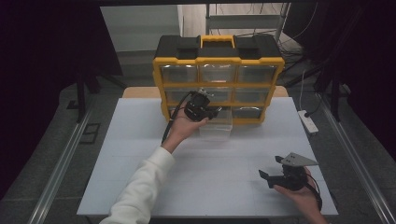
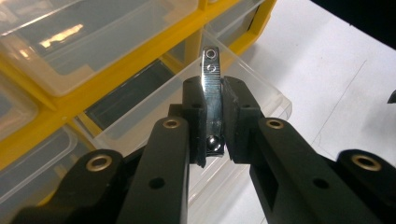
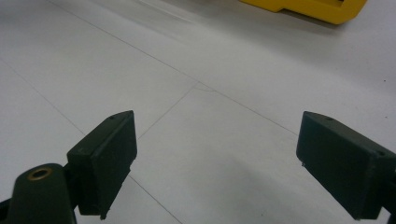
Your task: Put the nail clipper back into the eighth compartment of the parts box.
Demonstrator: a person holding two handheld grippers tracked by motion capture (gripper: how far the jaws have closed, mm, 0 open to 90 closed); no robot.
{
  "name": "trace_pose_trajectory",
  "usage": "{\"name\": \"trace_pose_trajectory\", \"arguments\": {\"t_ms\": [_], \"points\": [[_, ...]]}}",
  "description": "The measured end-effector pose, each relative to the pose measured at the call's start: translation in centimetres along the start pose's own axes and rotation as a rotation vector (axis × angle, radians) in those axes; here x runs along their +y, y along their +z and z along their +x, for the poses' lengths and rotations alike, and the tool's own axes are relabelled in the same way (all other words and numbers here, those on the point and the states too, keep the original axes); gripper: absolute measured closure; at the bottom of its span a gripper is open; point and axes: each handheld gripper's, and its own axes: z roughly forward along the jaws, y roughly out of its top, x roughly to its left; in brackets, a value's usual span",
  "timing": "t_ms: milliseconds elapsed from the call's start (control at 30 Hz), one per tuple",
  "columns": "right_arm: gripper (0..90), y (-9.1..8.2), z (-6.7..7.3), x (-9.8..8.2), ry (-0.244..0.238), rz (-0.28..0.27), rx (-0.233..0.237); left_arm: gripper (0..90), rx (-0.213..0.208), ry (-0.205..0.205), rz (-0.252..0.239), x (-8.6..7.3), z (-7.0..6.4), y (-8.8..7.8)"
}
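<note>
The drawer organizer (image 1: 218,79) stands at twelve o'clock on the tabletop (image 1: 140,140); its pulled-out drawer (image 1: 217,125) juts toward six, a power strip (image 1: 308,121) lying at three.

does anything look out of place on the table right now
One clear drawer is pulled out of the yellow organizer, while the others sit flush. The left gripper holds a small shiny metal piece over it. Nothing looks spilled or broken.
</note>
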Motion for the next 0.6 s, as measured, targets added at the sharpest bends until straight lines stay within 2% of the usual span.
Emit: {"name": "trace_pose_trajectory", "arguments": {"t_ms": [333, 600], "points": [[12.5, 0.0, -0.1, -0.1, 0.002, 0.006, -0.002, 79.8, 0.004, 0.021, 0.045, -0.5, -0.1, 1.8], [12.5, 0.1, -0.1, -0.1, 0.004, 0.008, 0.0, 79.7, 0.002, 0.01, 0.034, -0.9, 0.1, 2.0]]}}
